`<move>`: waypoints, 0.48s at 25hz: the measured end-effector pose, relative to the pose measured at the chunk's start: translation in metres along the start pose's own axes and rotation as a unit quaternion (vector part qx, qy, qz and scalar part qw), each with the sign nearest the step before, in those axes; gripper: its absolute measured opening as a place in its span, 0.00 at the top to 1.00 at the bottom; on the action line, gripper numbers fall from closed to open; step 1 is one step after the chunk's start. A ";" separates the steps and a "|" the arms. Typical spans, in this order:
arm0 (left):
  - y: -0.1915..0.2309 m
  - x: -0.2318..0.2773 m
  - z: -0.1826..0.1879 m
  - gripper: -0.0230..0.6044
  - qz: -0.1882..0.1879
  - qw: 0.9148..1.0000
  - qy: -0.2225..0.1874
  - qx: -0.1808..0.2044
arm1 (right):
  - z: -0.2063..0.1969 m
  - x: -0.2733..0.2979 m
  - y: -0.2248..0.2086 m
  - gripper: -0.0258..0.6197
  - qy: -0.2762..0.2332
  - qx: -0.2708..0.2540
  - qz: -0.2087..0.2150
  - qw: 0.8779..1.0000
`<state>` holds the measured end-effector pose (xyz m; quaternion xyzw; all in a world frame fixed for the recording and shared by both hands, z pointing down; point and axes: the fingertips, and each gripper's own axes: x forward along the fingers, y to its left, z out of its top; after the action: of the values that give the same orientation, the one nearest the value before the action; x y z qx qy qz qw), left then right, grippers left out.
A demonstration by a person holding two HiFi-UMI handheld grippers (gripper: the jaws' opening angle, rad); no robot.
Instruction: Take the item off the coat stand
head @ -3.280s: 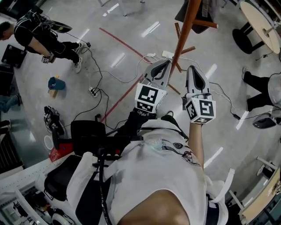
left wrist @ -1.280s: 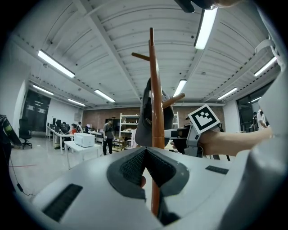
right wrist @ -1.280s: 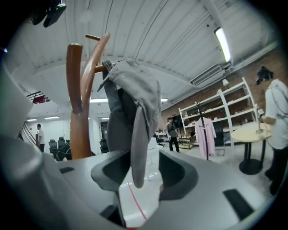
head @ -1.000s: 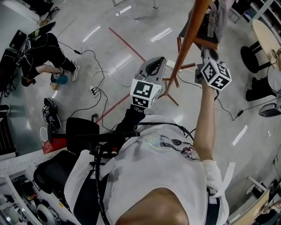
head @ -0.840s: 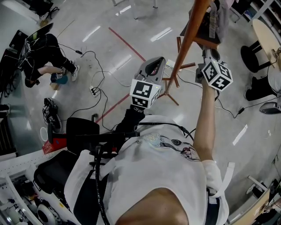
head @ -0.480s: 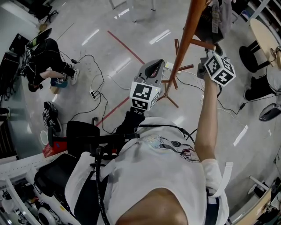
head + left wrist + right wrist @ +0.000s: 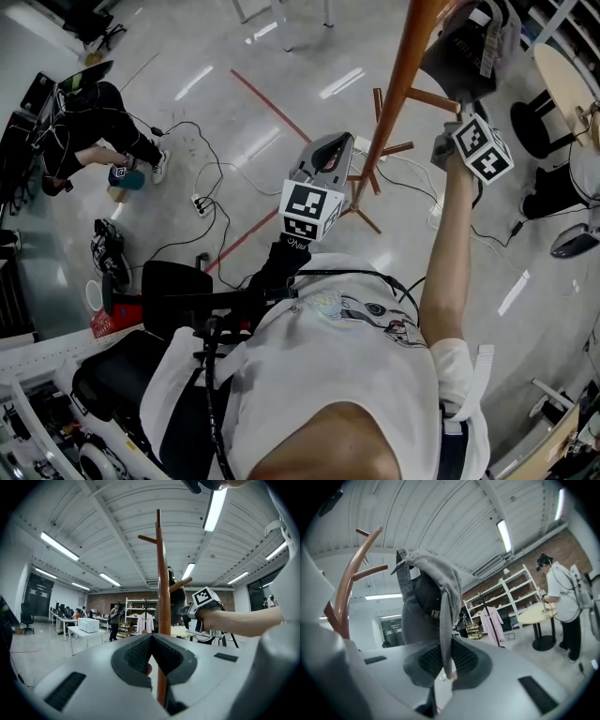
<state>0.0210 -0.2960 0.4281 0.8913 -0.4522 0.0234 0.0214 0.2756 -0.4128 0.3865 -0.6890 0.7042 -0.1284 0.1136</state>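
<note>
The item is a grey cap (image 7: 466, 49) with a dark inside, up beside the brown wooden coat stand (image 7: 398, 84). My right gripper (image 7: 457, 108) is raised at arm's length and shut on the cap's grey cloth (image 7: 440, 597), which hangs down between the jaws of the right gripper (image 7: 446, 660). The stand's pole (image 7: 347, 585) and pegs rise just left of the cap; whether the cap still rests on a peg I cannot tell. My left gripper (image 7: 323, 155) is lower, close before the pole (image 7: 162, 588). The left gripper (image 7: 151, 641) is shut with nothing held. The cap (image 7: 177, 603) shows beyond it.
Cables and a power strip (image 7: 199, 195) trail over the shiny floor, crossed by a red line (image 7: 272, 98). A person (image 7: 89, 122) crouches at far left. A round table (image 7: 562, 56) stands at right. Another person (image 7: 560, 597) stands by it. Clothes racks and shelves (image 7: 138, 616) stand behind.
My right gripper has gone up and to the right with the cap, a little away from the pole. The left gripper has hardly moved.
</note>
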 end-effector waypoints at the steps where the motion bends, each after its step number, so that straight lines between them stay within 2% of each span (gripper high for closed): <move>1: 0.000 0.000 -0.001 0.96 0.000 1.000 0.000 0.000 | -0.005 -0.006 -0.009 0.92 -0.001 0.003 -0.010 1.000; 6: 0.001 0.000 -0.001 0.96 -0.004 1.000 -0.003 -0.002 | -0.029 -0.049 -0.036 0.92 -0.001 0.013 -0.041 0.999; 12: -0.009 0.000 0.007 0.96 -0.021 1.000 -0.010 -0.001 | -0.042 -0.113 -0.040 0.92 -0.003 -0.009 -0.052 0.999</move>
<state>0.0283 -0.2911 0.4207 0.9007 -0.4339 0.0134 0.0185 0.3020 -0.2998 0.4375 -0.7257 0.6684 -0.1260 0.1031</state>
